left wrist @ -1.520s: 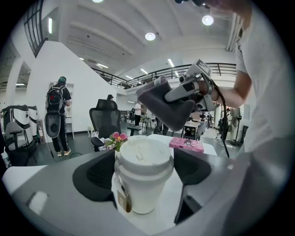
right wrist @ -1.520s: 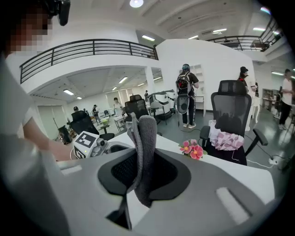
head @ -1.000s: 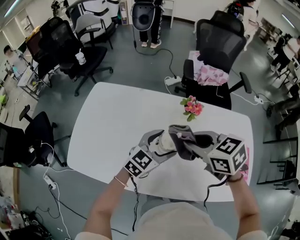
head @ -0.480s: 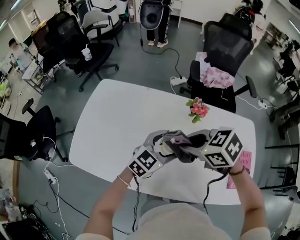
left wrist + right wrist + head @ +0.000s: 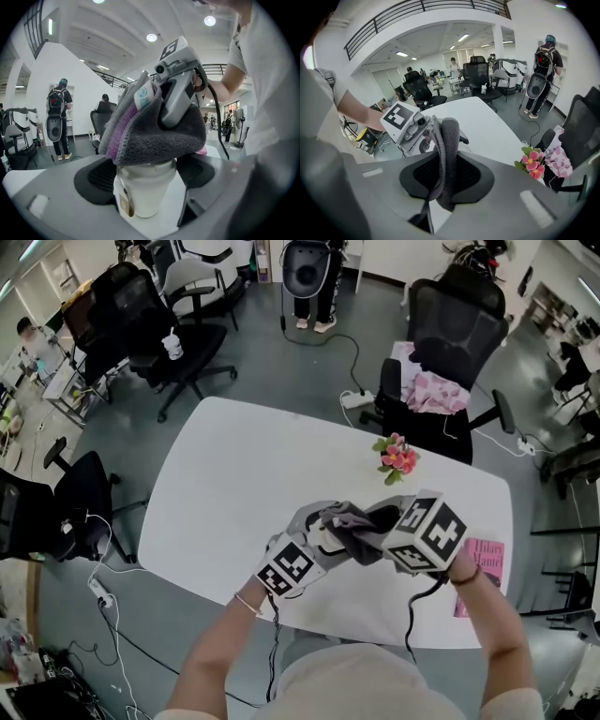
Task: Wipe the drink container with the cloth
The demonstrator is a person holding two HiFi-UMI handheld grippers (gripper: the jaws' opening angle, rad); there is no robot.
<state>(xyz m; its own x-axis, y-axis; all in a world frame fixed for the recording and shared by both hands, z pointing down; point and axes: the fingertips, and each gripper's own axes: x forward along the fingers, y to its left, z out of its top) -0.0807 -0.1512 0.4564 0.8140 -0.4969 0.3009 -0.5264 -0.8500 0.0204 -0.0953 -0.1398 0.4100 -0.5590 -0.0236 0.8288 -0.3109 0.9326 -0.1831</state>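
Observation:
A white lidded paper cup (image 5: 143, 192) stands between the jaws of my left gripper (image 5: 145, 180), which is shut on its sides. A grey cloth with a purple edge (image 5: 154, 136) lies over the cup's lid and hides its top. My right gripper (image 5: 443, 178) is shut on that cloth (image 5: 447, 159), pinching a fold that hangs between its pads. In the head view both grippers meet above the table's front edge: the left gripper (image 5: 319, 540) holds the cup from the left, the right gripper (image 5: 380, 526) presses the cloth (image 5: 352, 526) onto it from the right.
The white table (image 5: 234, 474) carries a small bunch of pink flowers (image 5: 398, 458) at the back right and a pink book (image 5: 483, 561) at the right edge. Office chairs (image 5: 450, 324) and floor cables ring the table.
My right gripper has shifted left and turned, carrying the cloth further over the cup's top. The left gripper keeps its hold on the cup and has hardly moved.

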